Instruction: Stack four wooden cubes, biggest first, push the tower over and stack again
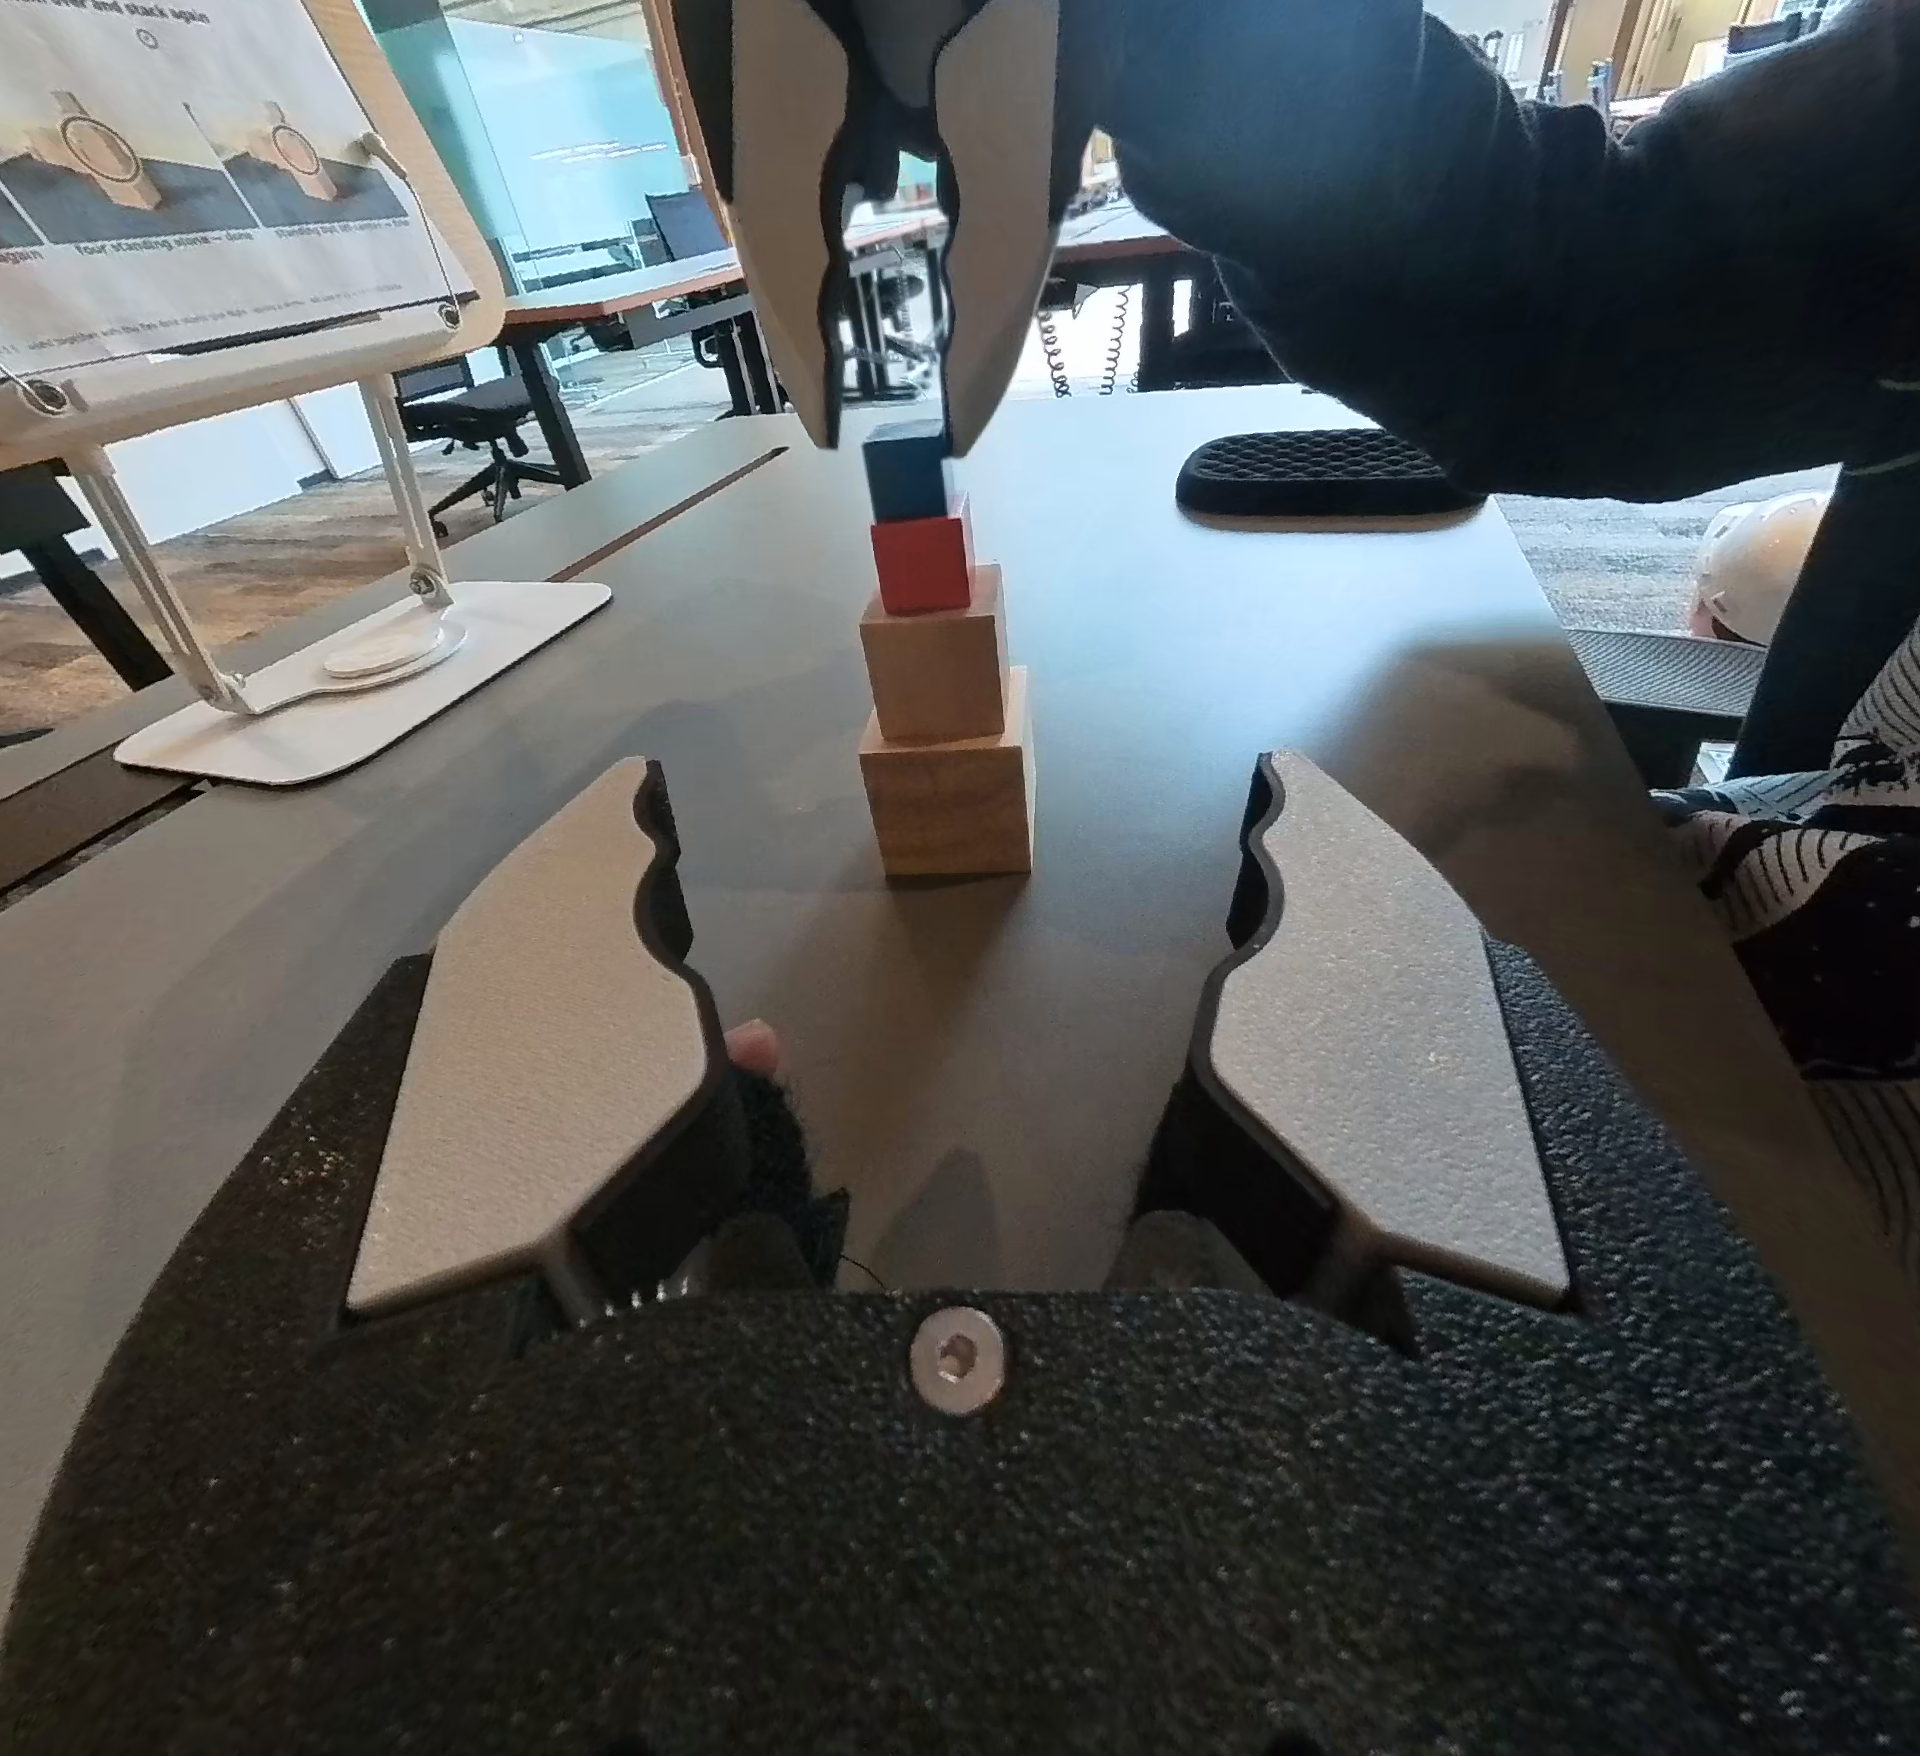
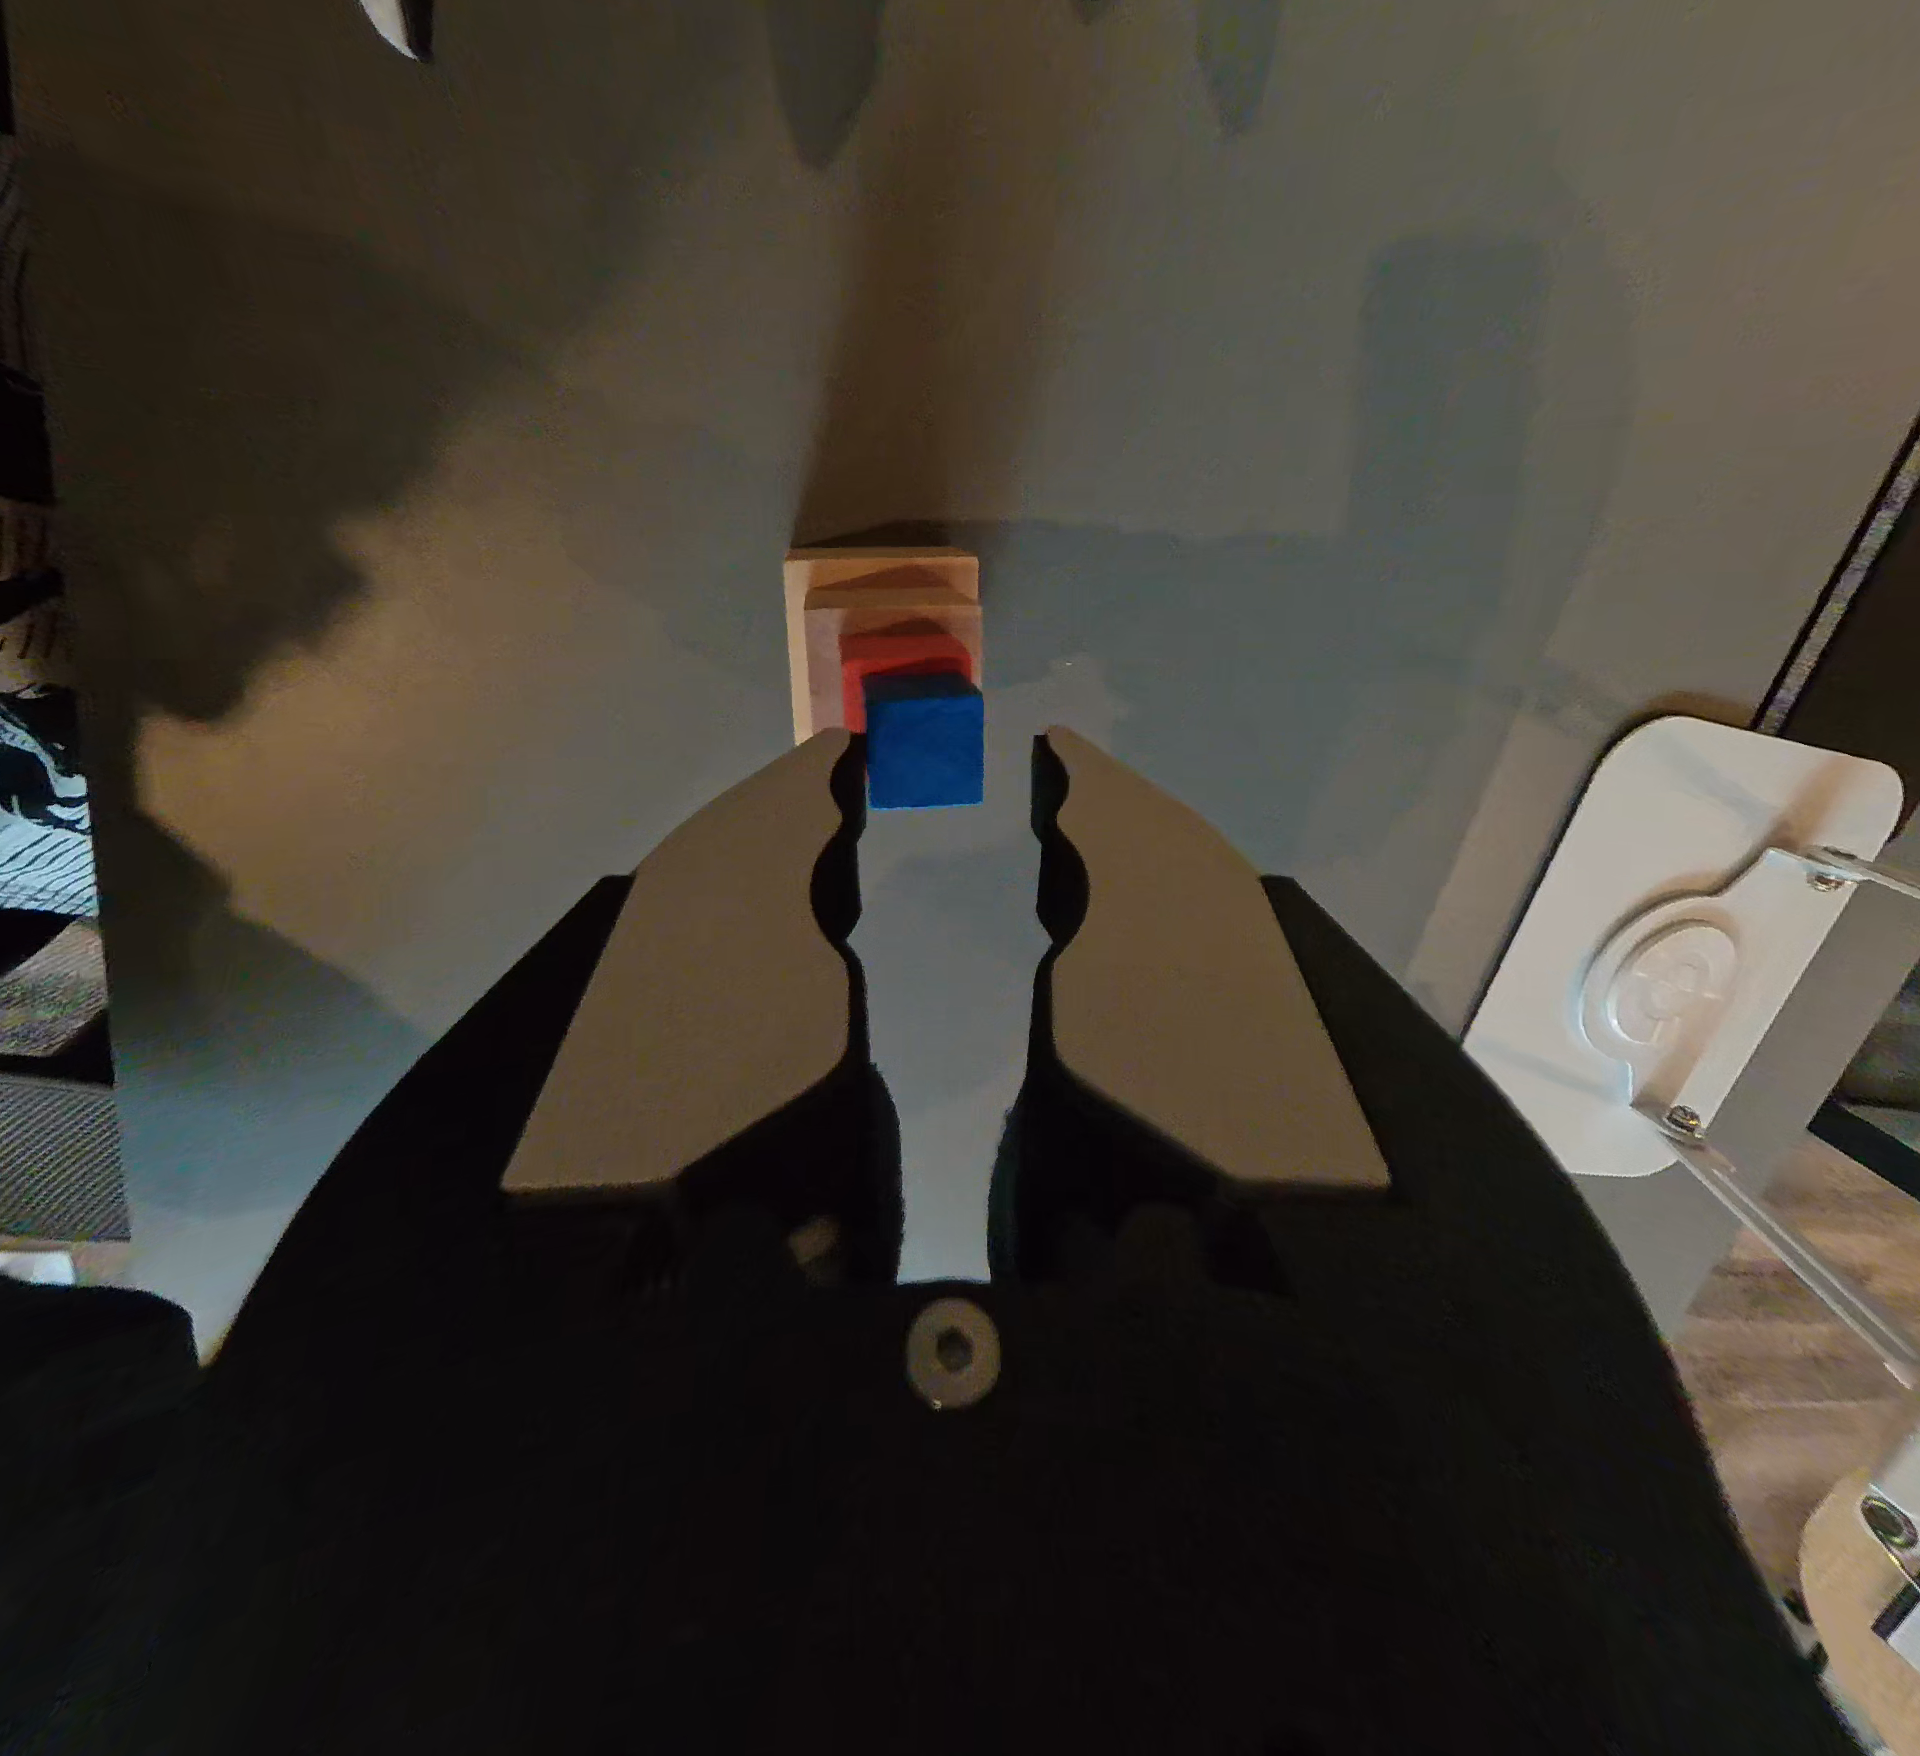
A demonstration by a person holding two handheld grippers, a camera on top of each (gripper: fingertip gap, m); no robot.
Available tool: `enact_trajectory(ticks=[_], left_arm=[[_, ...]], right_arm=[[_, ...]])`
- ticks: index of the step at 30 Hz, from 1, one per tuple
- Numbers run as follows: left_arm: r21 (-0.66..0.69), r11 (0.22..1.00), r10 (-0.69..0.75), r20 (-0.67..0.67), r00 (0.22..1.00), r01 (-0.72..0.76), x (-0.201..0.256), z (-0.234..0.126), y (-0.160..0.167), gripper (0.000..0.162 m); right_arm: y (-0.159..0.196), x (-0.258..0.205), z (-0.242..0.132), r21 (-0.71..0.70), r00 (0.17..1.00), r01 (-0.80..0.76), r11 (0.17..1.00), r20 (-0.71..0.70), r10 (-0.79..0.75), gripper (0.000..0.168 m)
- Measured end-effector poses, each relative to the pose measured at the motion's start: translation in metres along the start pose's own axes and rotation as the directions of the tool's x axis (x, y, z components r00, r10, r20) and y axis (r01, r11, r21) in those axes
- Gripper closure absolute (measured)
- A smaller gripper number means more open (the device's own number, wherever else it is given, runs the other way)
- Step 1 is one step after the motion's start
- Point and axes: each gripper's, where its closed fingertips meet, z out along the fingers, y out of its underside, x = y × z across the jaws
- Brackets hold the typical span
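A tower of four cubes stands on the grey table (image 1: 1247, 667): a big plain wooden cube (image 1: 951, 807) at the bottom, a smaller plain one (image 1: 935, 672), a red cube (image 1: 920, 568), and a blue cube (image 1: 906, 485) on top. My right gripper (image 1: 896, 447) points down over the tower. In the right wrist view this gripper (image 2: 945, 738) is open around the blue cube (image 2: 925, 750), with a gap on the cube's right side. My left gripper (image 1: 961, 771) is wide open and empty, low over the table, in front of the tower.
A white document stand (image 1: 364, 667) holding an instruction sheet (image 1: 208, 96) stands at the left; its base shows in the right wrist view (image 2: 1662, 958). A black wrist pad (image 1: 1320, 470) lies at the back right. A dark sleeve (image 1: 1455, 200) reaches in from the right.
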Motion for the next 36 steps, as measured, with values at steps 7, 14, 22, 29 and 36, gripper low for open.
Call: enact_trajectory(ticks=[7,14,22,29,36], left_arm=[[0.0,1.0,0.004,0.0,1.0,-0.004,0.0,0.0,0.0,0.059],[-0.001,1.0,0.002,0.001,1.0,-0.002,0.0,0.0,0.0,0.059],[-0.002,1.0,0.006,0.008,1.0,-0.006,0.0,0.001,0.0,0.062],[0.012,1.0,-0.007,0.012,1.0,0.007,-0.002,-0.001,-0.001,0.063],[0.02,1.0,-0.005,0.018,1.0,0.005,-0.003,-0.001,-0.002,0.071]], right_arm=[[-0.002,-0.003,-0.006,0.027,1.0,-0.01,1.0,-0.012,0.011,0.133],[-0.013,-0.007,-0.055,0.325,0.982,-0.116,0.939,-0.103,0.157,0.109],[0.023,-0.044,-0.106,0.675,0.97,-0.134,0.726,-0.062,0.236,0.066],[0.114,-0.08,-0.106,0.832,0.924,-0.124,0.541,-0.102,0.368,0.043],[0.209,-0.101,-0.098,0.945,0.832,-0.107,0.31,-0.085,0.548,0.045]])
